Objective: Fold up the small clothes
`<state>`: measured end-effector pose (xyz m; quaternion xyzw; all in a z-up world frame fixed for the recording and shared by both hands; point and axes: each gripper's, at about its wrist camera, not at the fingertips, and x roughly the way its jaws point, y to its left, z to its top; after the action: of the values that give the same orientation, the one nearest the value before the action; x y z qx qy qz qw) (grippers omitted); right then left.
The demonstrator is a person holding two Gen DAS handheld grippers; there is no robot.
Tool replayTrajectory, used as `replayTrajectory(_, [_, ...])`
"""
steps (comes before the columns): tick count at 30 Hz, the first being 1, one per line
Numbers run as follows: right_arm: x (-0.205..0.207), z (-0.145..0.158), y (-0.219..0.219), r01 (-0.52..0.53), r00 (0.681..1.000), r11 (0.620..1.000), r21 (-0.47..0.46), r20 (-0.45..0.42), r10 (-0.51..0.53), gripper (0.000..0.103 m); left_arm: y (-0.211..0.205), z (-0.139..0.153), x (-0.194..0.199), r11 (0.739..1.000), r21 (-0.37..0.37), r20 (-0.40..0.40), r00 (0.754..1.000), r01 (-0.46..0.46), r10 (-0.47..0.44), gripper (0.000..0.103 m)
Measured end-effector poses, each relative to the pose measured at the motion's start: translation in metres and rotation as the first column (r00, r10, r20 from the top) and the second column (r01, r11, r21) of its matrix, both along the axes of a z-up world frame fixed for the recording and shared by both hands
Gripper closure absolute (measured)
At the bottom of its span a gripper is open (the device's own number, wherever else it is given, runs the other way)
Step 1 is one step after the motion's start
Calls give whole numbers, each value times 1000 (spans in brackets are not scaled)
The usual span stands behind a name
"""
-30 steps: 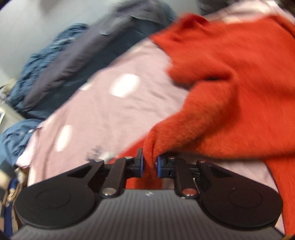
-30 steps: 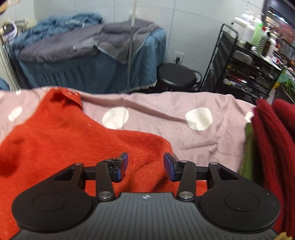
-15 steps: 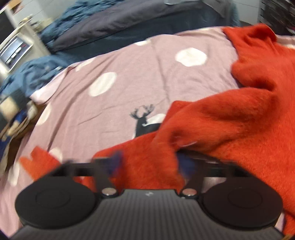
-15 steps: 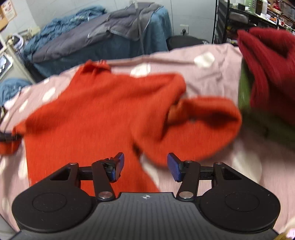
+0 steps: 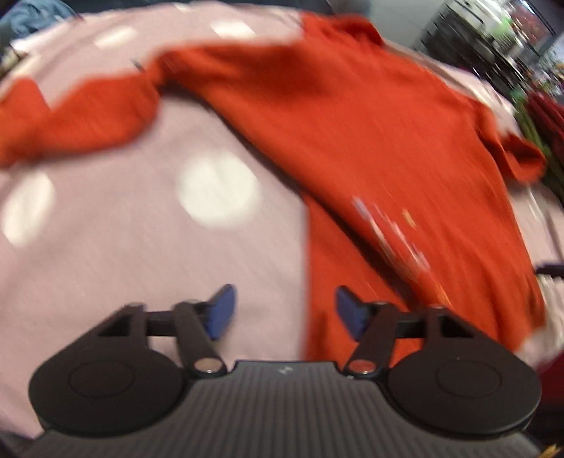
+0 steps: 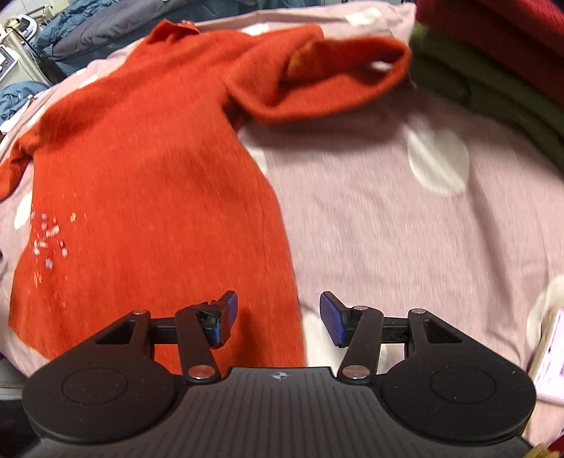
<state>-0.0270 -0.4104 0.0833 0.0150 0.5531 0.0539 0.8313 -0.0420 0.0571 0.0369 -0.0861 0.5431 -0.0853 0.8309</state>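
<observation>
An orange-red sweater [image 5: 370, 123] lies spread flat on the pink dotted bedspread [image 5: 123, 246], blurred by motion in the left wrist view. One sleeve [image 5: 88, 112] stretches out to the left. My left gripper [image 5: 283, 310] hovers over the sweater's lower left edge; its jaws are closing, the edge lies below the gap, and the pads press on nothing. In the right wrist view the sweater [image 6: 148, 158] has its other sleeve [image 6: 335, 70] bent across at the top. My right gripper [image 6: 278, 317] stands open above the hem's right corner, holding nothing.
A stack of folded green and dark red clothes [image 6: 493, 70] sits at the bedspread's [image 6: 387, 229] far right. Blue and grey bedding [image 6: 105, 28] lies behind the bed. A white object [image 6: 553, 352] pokes in at the right edge.
My left gripper let go of the sweater fold it pinched, opened and swung to the sweater's lower left edge. The sweater now lies flat. My right gripper sank toward the hem.
</observation>
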Motion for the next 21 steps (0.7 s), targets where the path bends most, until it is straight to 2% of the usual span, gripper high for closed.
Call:
replayTrajectory(4, [-10, -5, -3, 15, 1000, 1000, 16, -12, -15, 16, -24, -22, -19, 999, -16, -57, 998, 32, -33, 47])
replayTrajectory(8, [-17, -12, -6, 33, 999, 999, 16, -26, -32, 16, -30, -29, -26, 1000, 8, -30, 999, 12, -12, 49])
replayTrajectory(9, [-19, -14, -7, 39, 999, 999, 18, -32, -39, 16, -31, -28, -25, 1000, 16, -37, 999, 7, -7, 55])
replayTrajectory(10, [-20, -16, -9, 49, 998, 999, 23, -42, -48, 16, -33, -27, -27, 1000, 12, -40, 999, 8, -7, 79])
replayTrajectory(11, [-21, -18, -10, 59, 997, 998, 35, -51, -58, 16, -35, -28, -27, 1000, -5, -52, 999, 8, -9, 92])
replayTrajectory(13, [-23, -22, -11, 75, 996, 996, 49, -51, -72, 15, -35, -29, -19, 1000, -23, -72, 997, -14, 13, 93])
replayTrajectory(15, [-24, -23, -8, 69, 997, 997, 45, -46, -67, 12, -38, -27, -18, 1000, -9, -69, 998, -12, 11, 97])
replayTrajectory(16, [-24, -22, -5, 57, 997, 997, 42, -46, -55, 21, -38, -24, -18, 1000, -14, -67, 998, -12, 11, 97])
replayTrajectory(17, [-24, -22, -4, 39, 998, 998, 58, -50, -36, 59, -35, -20, -19, 1000, -28, -59, 998, -14, 12, 98])
replayTrajectory(18, [-23, -21, -2, 26, 998, 996, 88, -63, -20, 80, -31, -13, -21, 999, -33, -48, 999, -17, 16, 98])
replayTrajectory(19, [-24, -21, -2, 26, 997, 994, 108, -75, -18, 93, -25, -5, -23, 999, -21, -37, 999, -24, 23, 98])
replayTrajectory(21, [-26, -13, -2, 28, 997, 990, 141, -75, -18, 95, -8, 14, -31, 999, 9, -21, 999, -35, 35, 98])
